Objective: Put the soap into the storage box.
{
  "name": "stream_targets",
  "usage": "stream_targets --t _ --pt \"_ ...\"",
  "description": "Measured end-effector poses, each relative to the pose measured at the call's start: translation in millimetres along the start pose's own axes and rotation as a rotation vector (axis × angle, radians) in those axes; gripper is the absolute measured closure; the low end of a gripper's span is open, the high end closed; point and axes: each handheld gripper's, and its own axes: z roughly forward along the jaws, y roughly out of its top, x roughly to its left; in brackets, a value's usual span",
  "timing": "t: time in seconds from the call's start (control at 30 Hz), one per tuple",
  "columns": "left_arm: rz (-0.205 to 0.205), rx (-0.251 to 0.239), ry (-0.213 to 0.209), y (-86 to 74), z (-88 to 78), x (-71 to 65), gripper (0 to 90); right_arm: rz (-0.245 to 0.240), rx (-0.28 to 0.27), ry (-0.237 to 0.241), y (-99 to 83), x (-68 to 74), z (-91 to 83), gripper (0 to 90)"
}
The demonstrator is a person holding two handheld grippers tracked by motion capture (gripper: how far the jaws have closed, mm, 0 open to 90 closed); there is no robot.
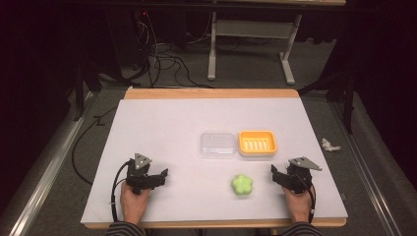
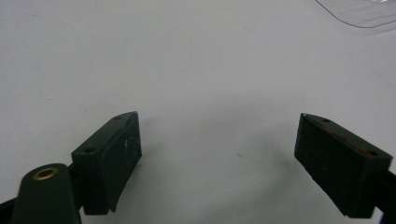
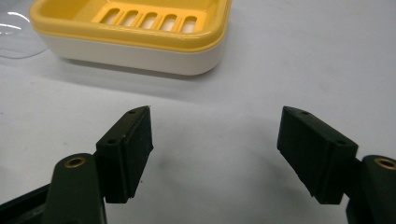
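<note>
A yellow soap dish (image 1: pixel 257 143) on a white base sits right of the table's middle, and a clear plastic lid (image 1: pixel 217 144) lies against its left side. A green flower-shaped soap (image 1: pixel 242 185) lies nearer the front edge. My left gripper (image 1: pixel 162 176) rests at the front left, open, with bare table between its jaws (image 2: pixel 218 121); a corner of the clear lid (image 2: pixel 359 14) shows far off. My right gripper (image 1: pixel 275 173) rests at the front right, to the right of the soap. It stands open and holds nothing (image 3: pixel 215 112), facing the soap dish (image 3: pixel 135 28).
A white sheet (image 1: pixel 162 128) covers the table, with a wooden edge (image 1: pixel 211 93) at the back. A crumpled paper scrap (image 1: pixel 330 144) lies on the floor to the right. Cables (image 1: pixel 167 61) and a grey table frame (image 1: pixel 251 29) stand behind the table.
</note>
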Motion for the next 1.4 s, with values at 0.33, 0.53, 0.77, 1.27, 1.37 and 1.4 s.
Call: stream_targets --t 0.33,0.53,0.77,1.27,1.37,1.4 --pt "-0.006 0.001 0.000 0.3 0.1 0.2 15.4 0.008 0.007 0.026 1.2 -2.8 0.2 26.7" --pt "-0.007 0.002 -0.001 0.5 -0.3 0.7 15.4 0.045 -0.002 0.060 0.7 -6.7 -2.5 20.7" --pt "-0.004 -0.001 -0.001 0.2 -0.3 0.2 15.3 0.058 -0.001 0.099 -0.4 -8.9 -9.4 14.8" --pt "-0.007 0.001 -0.001 0.3 0.1 0.2 15.3 -0.042 0.039 0.186 5.5 12.8 -30.1 10.5" --pt "-0.009 0.000 0.001 0.4 0.3 0.4 15.2 -0.077 0.050 0.205 5.4 21.5 -33.6 12.0" --pt "-0.009 0.001 0.000 0.4 0.3 0.3 15.2 -0.093 0.049 0.213 5.1 24.5 -34.3 13.5"
